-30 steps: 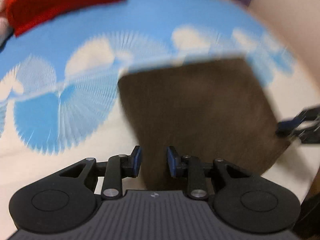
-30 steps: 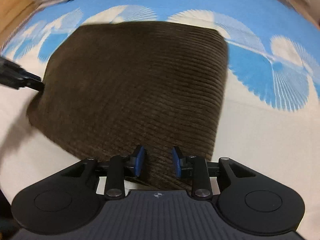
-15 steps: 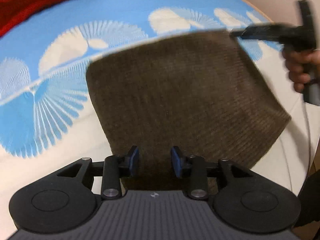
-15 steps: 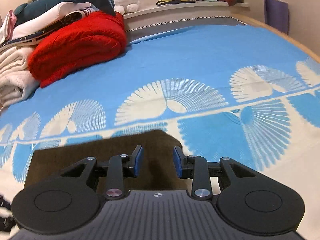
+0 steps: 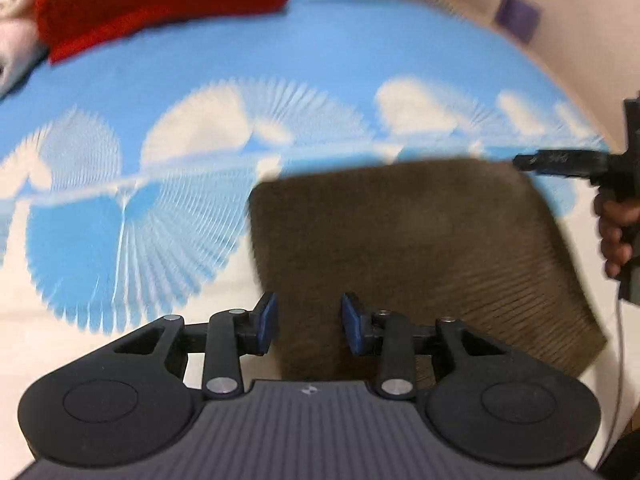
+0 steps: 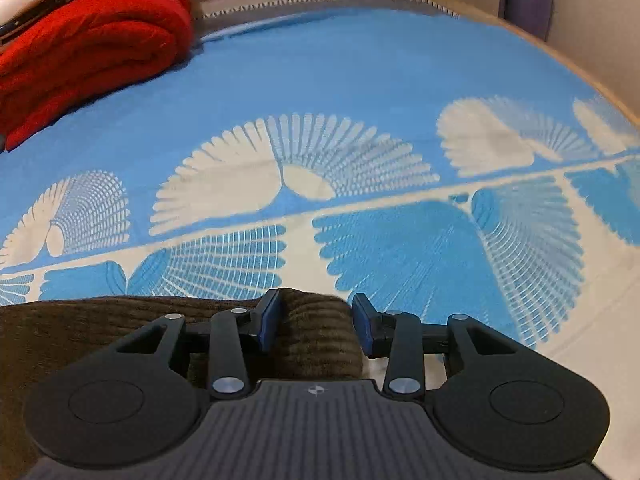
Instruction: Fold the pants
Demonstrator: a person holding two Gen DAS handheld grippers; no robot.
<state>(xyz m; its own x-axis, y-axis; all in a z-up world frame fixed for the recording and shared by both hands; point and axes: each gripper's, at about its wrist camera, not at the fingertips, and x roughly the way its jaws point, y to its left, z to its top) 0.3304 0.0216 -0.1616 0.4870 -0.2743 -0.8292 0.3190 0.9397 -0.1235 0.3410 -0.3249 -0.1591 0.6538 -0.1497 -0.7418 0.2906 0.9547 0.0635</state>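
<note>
Item: brown corduroy pants [image 5: 420, 256], folded to a compact rectangle, flat on the near part of the bed [image 6: 360, 80], clear of the red blanket [image 6: 88, 40] at far left; placement suggests folding nearly complete. Left claw [image 5: 308, 322]: pads apart, poised over the near edge, gripping nothing. Right claw [image 6: 316, 322]: jaws opening astride the far right corner, cloth between but unpinched, seemingly to square it.
</note>
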